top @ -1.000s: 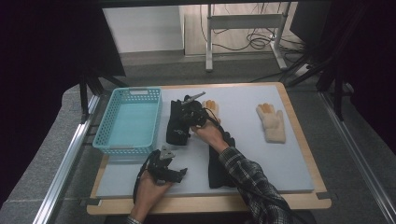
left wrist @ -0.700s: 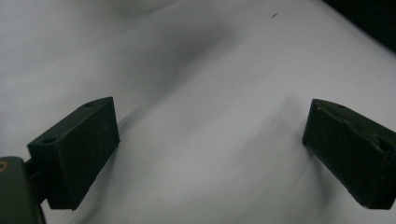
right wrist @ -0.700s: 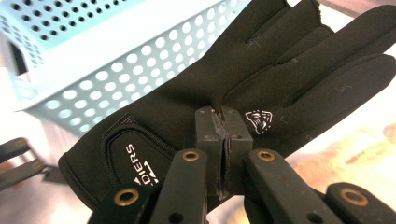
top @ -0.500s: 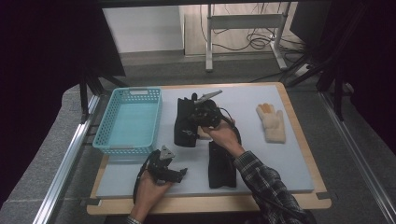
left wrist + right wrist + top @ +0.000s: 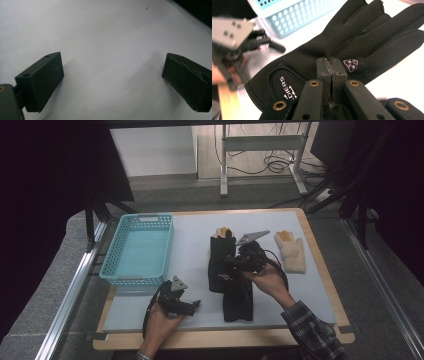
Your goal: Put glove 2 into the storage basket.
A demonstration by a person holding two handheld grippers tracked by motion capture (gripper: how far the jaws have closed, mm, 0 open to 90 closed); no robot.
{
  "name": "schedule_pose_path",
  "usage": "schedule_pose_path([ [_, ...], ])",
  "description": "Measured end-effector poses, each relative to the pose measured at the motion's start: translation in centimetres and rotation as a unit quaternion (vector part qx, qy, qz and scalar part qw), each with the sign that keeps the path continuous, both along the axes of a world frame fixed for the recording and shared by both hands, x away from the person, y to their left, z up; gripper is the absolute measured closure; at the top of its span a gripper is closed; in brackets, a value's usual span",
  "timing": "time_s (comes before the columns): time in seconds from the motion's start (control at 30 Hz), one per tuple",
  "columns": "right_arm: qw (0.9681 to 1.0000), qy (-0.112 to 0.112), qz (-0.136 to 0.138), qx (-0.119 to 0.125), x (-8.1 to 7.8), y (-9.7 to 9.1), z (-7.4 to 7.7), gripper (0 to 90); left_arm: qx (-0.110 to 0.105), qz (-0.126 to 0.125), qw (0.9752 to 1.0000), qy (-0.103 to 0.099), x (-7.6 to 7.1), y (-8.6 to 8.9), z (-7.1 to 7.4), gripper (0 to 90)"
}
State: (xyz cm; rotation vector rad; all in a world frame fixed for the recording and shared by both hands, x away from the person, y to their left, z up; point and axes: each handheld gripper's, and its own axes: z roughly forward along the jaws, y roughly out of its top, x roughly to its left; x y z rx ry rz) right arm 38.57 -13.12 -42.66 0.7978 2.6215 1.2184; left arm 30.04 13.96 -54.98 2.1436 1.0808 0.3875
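Note:
My right gripper [image 5: 233, 264] [image 5: 331, 62] is shut on a pinched fold of a black glove [image 5: 220, 257] [image 5: 352, 45] at the middle of the mat. The glove's fingers point to the far side, partly over a cream glove with orange tips [image 5: 223, 231]. A second black glove [image 5: 238, 299] lies nearer the front edge, under the right hand. Another cream glove [image 5: 291, 251] lies to the right. My left gripper [image 5: 193, 306] [image 5: 112, 75] rests low at the front left of the mat, open, with bare mat between its jaws.
A light blue plastic basket [image 5: 111, 269] stands empty at the left of the mat [image 5: 190, 245]. The wooden table edge [image 5: 220, 339] runs along the front. In the right gripper view, the left hand's gripper [image 5: 237, 45] and the basket [image 5: 294, 15] show beyond the glove.
My right gripper has carried the black glove to the right, away from the basket and over the cream glove in the middle. The left gripper has stayed in place.

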Motion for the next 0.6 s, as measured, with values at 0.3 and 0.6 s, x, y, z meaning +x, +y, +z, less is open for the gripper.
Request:
schedule_pose_path([
  [0.3,0.9998,0.010,-0.010,-0.015,-3.3,-4.0,-0.3,86.8,-0.003,0.003,1.0000,-0.001,0.0,0.0,0.0,4.1],
  [0.6,0.9984,0.038,-0.020,-0.036,-5.0,-5.1,-3.5,86.6,-0.004,0.004,1.0000,0.000,0.0,0.0,0.0,4.2],
])
